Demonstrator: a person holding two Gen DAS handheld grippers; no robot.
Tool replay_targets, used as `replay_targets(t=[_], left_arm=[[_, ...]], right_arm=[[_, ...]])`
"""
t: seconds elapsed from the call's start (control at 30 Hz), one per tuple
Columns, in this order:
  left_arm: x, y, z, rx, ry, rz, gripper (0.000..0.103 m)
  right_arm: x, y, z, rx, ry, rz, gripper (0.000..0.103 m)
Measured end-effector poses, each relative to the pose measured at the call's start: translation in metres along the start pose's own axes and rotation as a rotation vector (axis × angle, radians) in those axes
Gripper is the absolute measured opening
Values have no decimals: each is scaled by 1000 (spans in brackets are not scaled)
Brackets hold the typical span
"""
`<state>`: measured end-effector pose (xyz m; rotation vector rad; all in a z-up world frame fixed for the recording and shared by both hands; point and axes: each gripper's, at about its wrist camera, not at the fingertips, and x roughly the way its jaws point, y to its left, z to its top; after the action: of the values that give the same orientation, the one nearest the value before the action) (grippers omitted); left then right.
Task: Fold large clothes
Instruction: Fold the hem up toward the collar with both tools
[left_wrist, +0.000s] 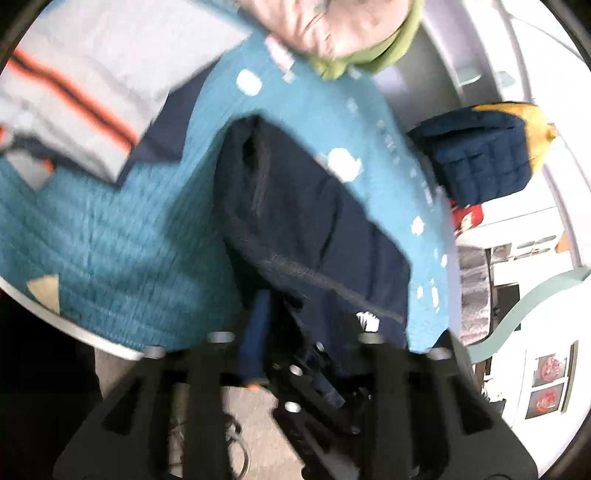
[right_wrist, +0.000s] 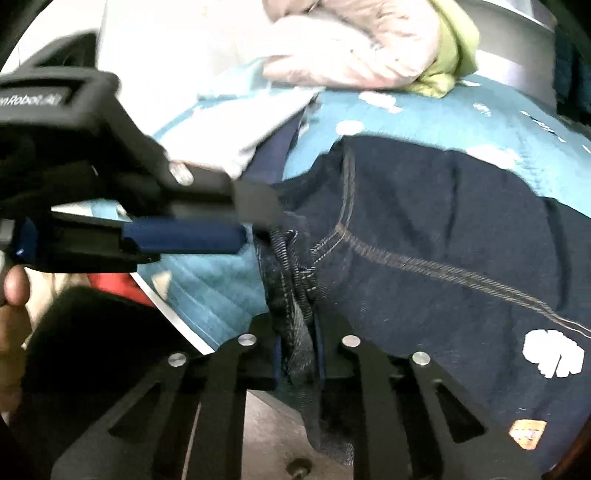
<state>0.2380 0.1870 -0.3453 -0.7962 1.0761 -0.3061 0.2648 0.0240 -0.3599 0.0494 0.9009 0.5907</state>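
On teal quilt (left_wrist: 110, 236): dark jeans (right_wrist: 443, 229); right gripper (right_wrist: 299, 354) jaws clamp denim; left gripper (left_wrist: 295, 354) jaws unclear.

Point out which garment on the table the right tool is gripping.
The dark navy jeans with tan stitching, bunched between the right tool. The pink and green clothes and the grey striped piece lie farther back, untouched.

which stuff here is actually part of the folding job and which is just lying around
Part of the job:
dark denim garment, bunched in the right gripper
left gripper, fingers at the denim's edge
teal quilted cover it lies on

Just lying about:
grey folded top with orange stripe
pink and green clothes
navy and yellow padded item
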Motion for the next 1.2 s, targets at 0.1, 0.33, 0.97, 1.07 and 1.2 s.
replay_targets(t=[0.1, 0.33, 0.97, 1.07, 1.2], left_arm=[[-18, -20, 2, 45, -106, 4, 52], [24, -62, -7, 124, -62, 117, 59], [205, -149, -106, 358, 262, 250, 79], [214, -147, -106, 375, 272, 294, 80], [224, -146, -104, 368, 289, 292, 81]], right_arm=[[-40, -43, 10, 214, -72, 66, 11], [-151, -128, 6, 457, -285, 97, 10], [-209, -316, -142, 1065, -126, -200, 22], [-229, -317, -139, 1041, -170, -256, 43], [-244, -339, -146, 1065, -164, -262, 60]])
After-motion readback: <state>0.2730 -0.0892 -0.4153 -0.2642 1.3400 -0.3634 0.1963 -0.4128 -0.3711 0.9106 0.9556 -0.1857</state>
